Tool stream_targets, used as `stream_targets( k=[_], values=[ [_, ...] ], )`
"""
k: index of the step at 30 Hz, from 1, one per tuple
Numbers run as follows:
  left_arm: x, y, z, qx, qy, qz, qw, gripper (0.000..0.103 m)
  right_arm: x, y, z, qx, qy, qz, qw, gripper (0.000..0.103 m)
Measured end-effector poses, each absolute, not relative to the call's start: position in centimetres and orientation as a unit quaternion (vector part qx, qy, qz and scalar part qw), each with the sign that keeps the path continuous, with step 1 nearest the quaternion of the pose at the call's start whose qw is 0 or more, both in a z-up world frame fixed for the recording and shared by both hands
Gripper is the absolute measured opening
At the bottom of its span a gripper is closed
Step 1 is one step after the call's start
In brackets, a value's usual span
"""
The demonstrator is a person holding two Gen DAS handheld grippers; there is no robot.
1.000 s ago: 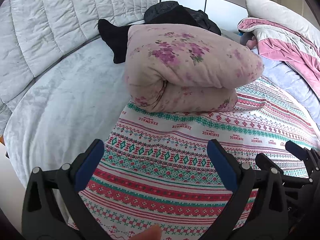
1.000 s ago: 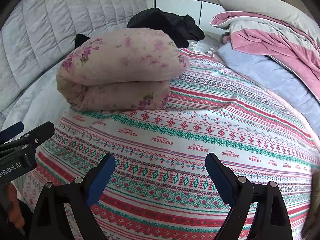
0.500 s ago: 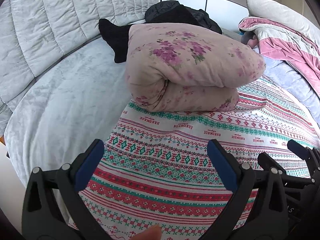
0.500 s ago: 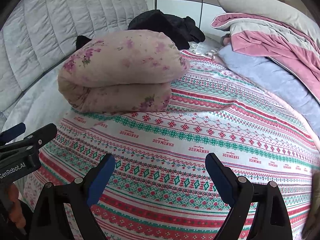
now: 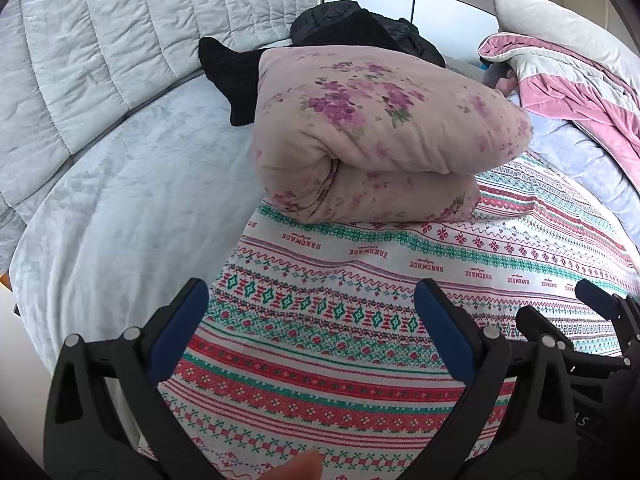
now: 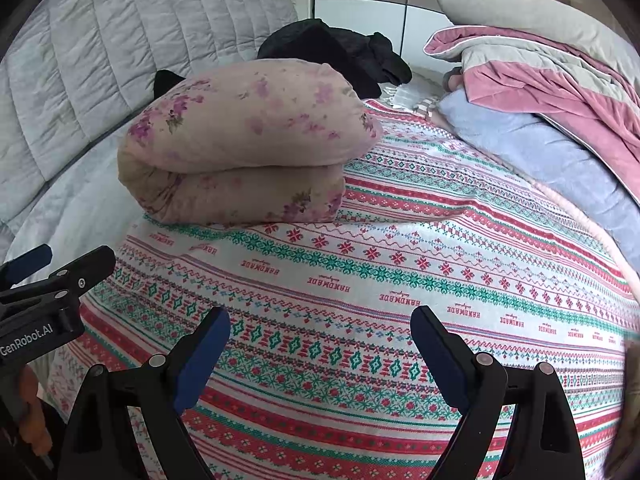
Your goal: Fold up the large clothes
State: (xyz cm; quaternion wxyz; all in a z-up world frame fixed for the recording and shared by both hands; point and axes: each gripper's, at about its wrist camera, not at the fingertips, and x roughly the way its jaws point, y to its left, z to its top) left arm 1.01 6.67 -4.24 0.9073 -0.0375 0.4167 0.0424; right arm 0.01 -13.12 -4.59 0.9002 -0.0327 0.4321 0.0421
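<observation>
A white cloth with red and green knit-style bands lies spread flat on the bed, also filling the right wrist view. Both grippers hover over its near edge, side by side. My left gripper is open, its blue pads wide apart with only the cloth below them. My right gripper is open the same way, with nothing between its fingers. A folded pink floral quilt rests on the far left part of the patterned cloth.
Black garments are heaped behind the quilt. A pink and grey blanket pile over a light blue blanket lies at the right. Pale grey bed sheet and a quilted headboard are to the left.
</observation>
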Motion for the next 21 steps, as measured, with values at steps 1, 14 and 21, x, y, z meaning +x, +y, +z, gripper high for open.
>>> stream_targets(
  k=[1,14,21],
  values=[
    [1.02,6.66,-4.25,-0.037,0.417,0.043,0.907,0.102,0.01,-13.12,-4.57,-0.033,0.432,0.042,0.9,0.093],
    [1.0,6.89,-4.29,-0.038,0.419,0.043,0.906,0.102,0.04,-13.1,-4.65,-0.033,0.431,0.043,0.901,0.093],
    [1.06,6.86,-4.51,-0.034,0.422,0.042,0.905,0.102,0.05,-13.09,-4.69,-0.034,0.431,0.042,0.901,0.093]
  ],
)
